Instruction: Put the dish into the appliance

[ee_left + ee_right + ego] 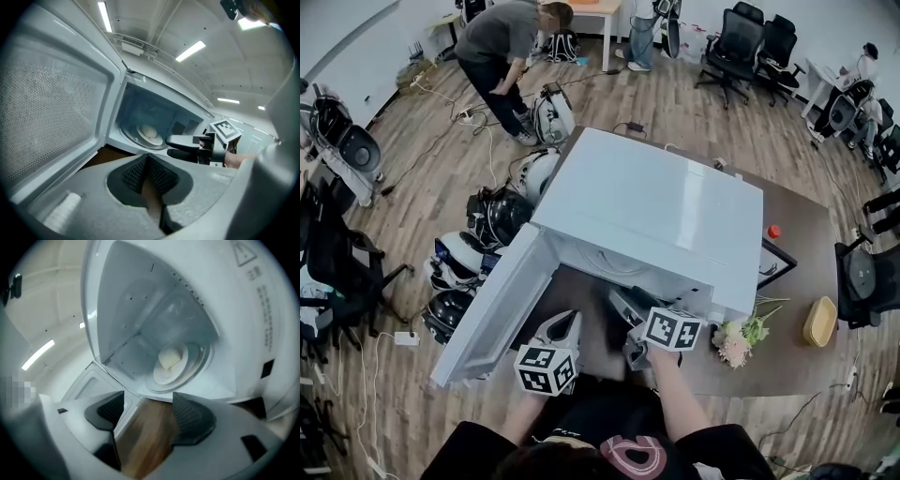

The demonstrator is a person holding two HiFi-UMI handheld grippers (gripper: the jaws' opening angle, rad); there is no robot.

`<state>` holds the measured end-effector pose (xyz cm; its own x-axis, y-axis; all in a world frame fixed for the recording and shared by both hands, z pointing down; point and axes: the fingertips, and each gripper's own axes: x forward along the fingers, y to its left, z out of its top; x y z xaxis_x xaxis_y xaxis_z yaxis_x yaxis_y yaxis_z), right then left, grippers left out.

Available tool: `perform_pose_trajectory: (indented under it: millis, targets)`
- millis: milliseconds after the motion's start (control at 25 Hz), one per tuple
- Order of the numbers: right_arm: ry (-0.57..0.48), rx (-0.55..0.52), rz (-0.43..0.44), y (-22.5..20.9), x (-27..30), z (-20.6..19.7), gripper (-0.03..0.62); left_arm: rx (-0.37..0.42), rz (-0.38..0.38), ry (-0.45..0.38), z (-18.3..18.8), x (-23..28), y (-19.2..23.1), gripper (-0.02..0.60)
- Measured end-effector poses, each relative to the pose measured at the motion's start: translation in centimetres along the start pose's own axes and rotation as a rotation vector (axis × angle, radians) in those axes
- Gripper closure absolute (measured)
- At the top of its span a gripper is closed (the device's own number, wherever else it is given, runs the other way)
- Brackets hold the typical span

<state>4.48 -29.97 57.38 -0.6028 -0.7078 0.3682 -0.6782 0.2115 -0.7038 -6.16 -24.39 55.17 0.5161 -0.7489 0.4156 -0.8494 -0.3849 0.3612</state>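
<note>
A white microwave (656,206) stands on the brown table (811,234) with its door (492,314) swung open to the left. Inside, a white dish (149,132) with a pale lump on it rests on the turntable, and the same dish (173,362) shows in the right gripper view. My left gripper (567,328) hangs in front of the opening with its jaws together and nothing between them (147,164). My right gripper (623,305) points into the cavity, open and empty (147,416). The left gripper view shows the right gripper (169,146) just outside the cavity, clear of the dish.
Right of the microwave on the table lie a flower bunch (736,342), a wooden bowl (818,322), a small red object (773,231) and a black frame (778,262). Several helmets (492,220) sit on the floor at the left. A person (502,47) bends over at the back.
</note>
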Motion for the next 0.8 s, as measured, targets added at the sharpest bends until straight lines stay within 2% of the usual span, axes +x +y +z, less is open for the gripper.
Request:
perform_pose_trajectory:
  millis: [80,280,480,680,800]
  targets:
    - [-0.041,0.005,0.007,0.3,-1.4,0.2,0.275,-0.001,-0.01,-0.002,-0.1,0.1,-0.3,0.572]
    - [-0.104,-0.072,-0.07,0.0,-4.7,0.4,0.33,0.007,-0.044,-0.003,-0.2,0.3,-1.4,0.572]
    - [-0.184,-0.115,-0.11,0.0,-7.3,0.9,0.373,-0.001,-0.195,-0.015,-0.3,0.7,-4.4,0.572]
    - [-0.267,-0.136,-0.244,-1.4,-9.4,0.6,0.408,0.016,-0.241,-0.008,-0.8,0.9,-6.0,0.572]
    - [-0.272,-0.177,-0.305,-1.6,-10.2,0.2,0.447,0.029,-0.285,0.006,-1.0,1.0,-7.1,0.572]
